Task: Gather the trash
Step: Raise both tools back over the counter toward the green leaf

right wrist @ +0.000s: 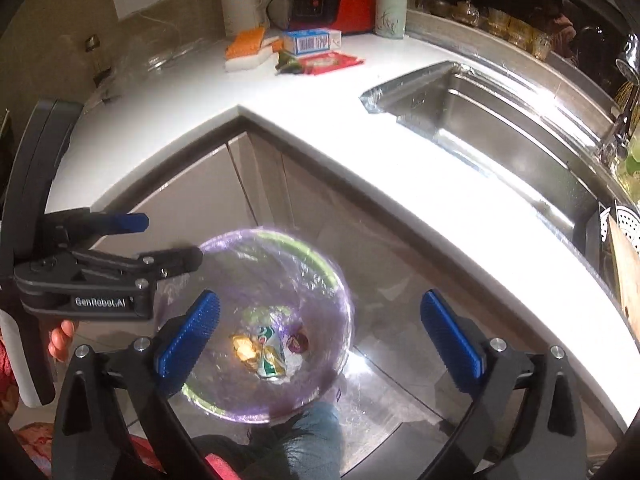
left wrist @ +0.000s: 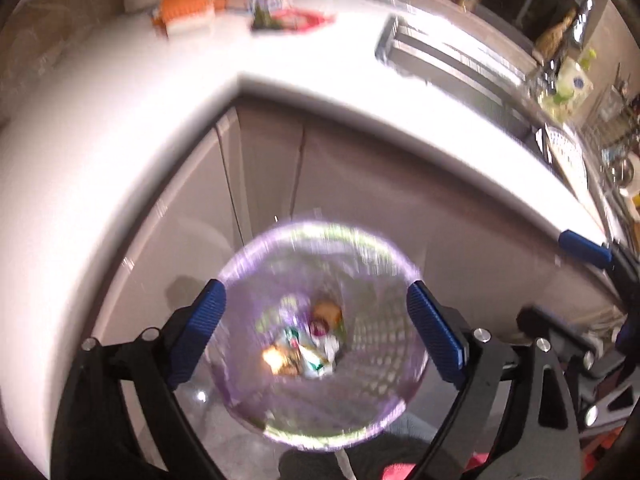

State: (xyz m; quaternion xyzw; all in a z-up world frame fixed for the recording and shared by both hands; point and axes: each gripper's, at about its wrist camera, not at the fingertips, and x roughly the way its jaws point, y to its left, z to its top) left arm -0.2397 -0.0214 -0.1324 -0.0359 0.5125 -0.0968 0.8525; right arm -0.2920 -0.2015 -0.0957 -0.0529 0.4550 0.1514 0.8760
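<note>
Purple-lined bin [right wrist: 276, 328] sits on the floor below both my hand-held grippers, left [left wrist: 316, 332] and right [right wrist: 316, 336], both wide and empty. Can and wrappers [right wrist: 272, 354] already inside (good). Red packet [right wrist: 328, 62] and carton [right wrist: 312, 40] wait on the bench [right wrist: 320, 120].

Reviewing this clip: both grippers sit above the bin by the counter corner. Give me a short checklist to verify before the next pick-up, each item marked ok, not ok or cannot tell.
1. Left gripper empty, jaws wide apart: ok.
2. Right gripper empty, jaws wide apart: ok.
3. Bin with its purple liner open below both grippers: ok.
4. Earlier trash lying inside the bin, including a crushed can: ok.
5. Trash left on the counter: a red wrapper lies near the blue-and-white carton; not ok, still to collect.
6. Whether the carton and the orange sponge count as trash: cannot tell.
</note>
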